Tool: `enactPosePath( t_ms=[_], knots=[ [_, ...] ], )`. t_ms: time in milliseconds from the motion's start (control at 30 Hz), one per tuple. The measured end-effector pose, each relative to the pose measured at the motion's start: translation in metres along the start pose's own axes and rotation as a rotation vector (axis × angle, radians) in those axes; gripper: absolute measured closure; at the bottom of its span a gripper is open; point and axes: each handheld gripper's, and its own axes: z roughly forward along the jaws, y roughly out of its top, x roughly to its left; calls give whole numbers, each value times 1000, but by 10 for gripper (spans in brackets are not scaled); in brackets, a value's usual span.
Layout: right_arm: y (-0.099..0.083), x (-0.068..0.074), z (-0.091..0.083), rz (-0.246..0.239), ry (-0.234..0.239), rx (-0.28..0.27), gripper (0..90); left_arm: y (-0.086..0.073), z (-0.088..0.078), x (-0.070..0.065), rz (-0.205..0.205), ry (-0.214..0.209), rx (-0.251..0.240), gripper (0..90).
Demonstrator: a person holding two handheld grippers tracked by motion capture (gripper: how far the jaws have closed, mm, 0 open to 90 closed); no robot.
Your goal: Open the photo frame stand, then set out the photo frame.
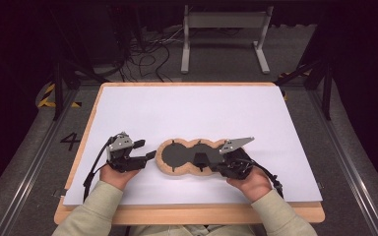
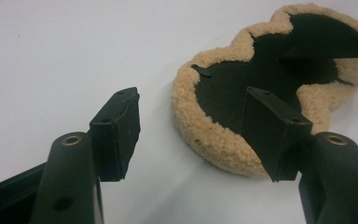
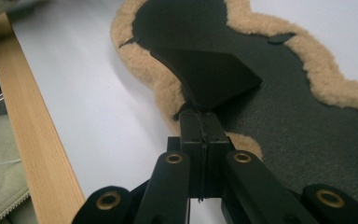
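- Left tongs (image 1: 146, 150) near the worktop's (image 1: 187, 105) front-left corner, spread, nothing between the pads; in the left gripper view the left tongs (image 2: 200, 128) straddle bare surface, with the right-hand pad over the fleece rim.
- Fleece pad (image 1: 170, 169), a lobed shape with a dark backing face up and a tan woolly border, lies flat near the middle of the front edge. Same fleece pad (image 2: 223, 140) in the left gripper view, just beside the spread tongs.
- Right tongs (image 1: 203, 161) pressed together on a dark flap (image 3: 205, 77) of the backing, lifted off the fleece pad (image 3: 307, 130); right tongs (image 3: 200, 126) pinch only its narrow root.
- Risk, left side: a close here would likely catch fleece alone; pile compresses and the hold may slide off.
- Risk, right side: a pull on the thin flap could tear it or drag the whole pad toward the front edge.
- Risk, both: uneven tension would fold the pad over.
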Motion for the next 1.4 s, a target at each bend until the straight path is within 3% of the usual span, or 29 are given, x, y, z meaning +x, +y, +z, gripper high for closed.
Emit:
enactPosePath(
  t_ms=[100,300,467,533,633,800,900,967,1000,1133,1267,1400],
  knots=[
    [2,-1,0,5,-5,-6,900,-1,-1,2,-38,-1,-1,376],
    [3,-3,0,18,-8,-17,900,-3,-1,3,-48,-3,5,361],
    [2,-1,0,-11,-35,-1,900,-2,-2,5,-105,-19,20,324],
    [1,-1,-3,-18,-48,1,900,-2,-3,5,-150,-30,22,308],
    [-1,-4,-12,-10,-64,-15,843,-1,-5,2,-171,-37,46,290],
    [-3,-11,-27,22,-94,-60,771,0,-10,-2,-215,-51,43,274],
    [-5,-17,-39,37,-125,-96,659,0,-11,-4,-226,-41,67,277],
    [-6,-18,-42,45,-133,-107,634,0,-11,-4,-227,-41,68,279],
    [-7,-22,-49,53,-152,-127,548,1,-11,-5,-234,-45,68,284],
    [-8,-27,-56,76,-161,-147,451,3,-12,-9,-237,-38,76,275],
    [-12,-32,-63,102,-173,-161,394,5,-11,-14,-224,-28,96,255],
    [-15,-39,-66,129,-183,-146,389,5,-7,-14,-247,-36,121,244]
  ],
)
